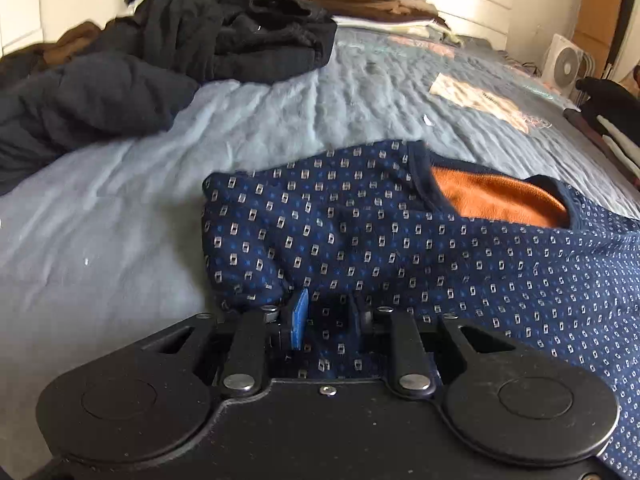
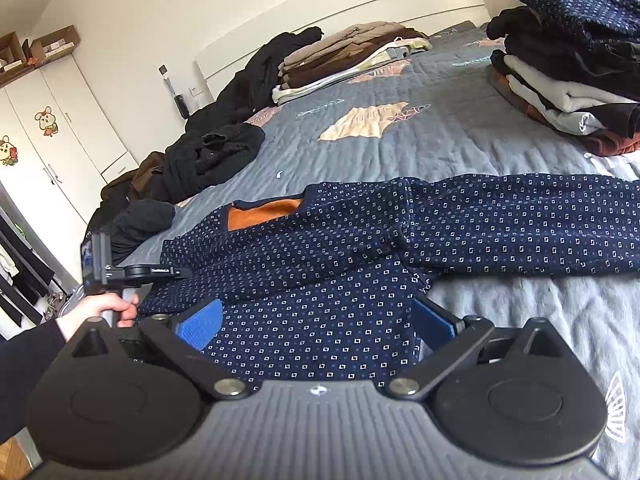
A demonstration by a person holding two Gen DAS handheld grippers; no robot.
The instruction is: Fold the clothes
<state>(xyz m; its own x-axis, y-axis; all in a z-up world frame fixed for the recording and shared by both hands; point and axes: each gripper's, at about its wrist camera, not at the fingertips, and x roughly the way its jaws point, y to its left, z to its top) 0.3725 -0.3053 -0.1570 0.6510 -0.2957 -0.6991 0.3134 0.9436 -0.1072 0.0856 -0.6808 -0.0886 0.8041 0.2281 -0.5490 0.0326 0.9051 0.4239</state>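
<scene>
Left claw (image 1: pixel 326 320) pinches the sweater (image 1: pixel 360 232) at lower centre; right claw (image 2: pixel 316 320) gapes wide over its body, low above the bed (image 2: pixel 520 320).

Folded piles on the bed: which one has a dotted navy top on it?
The pile on the right, topped by a dotted navy garment; the headboard pile is beige and brown.

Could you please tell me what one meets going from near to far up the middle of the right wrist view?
right gripper → navy patterned sweater → grey quilt → folded brown and beige stack → white headboard
</scene>
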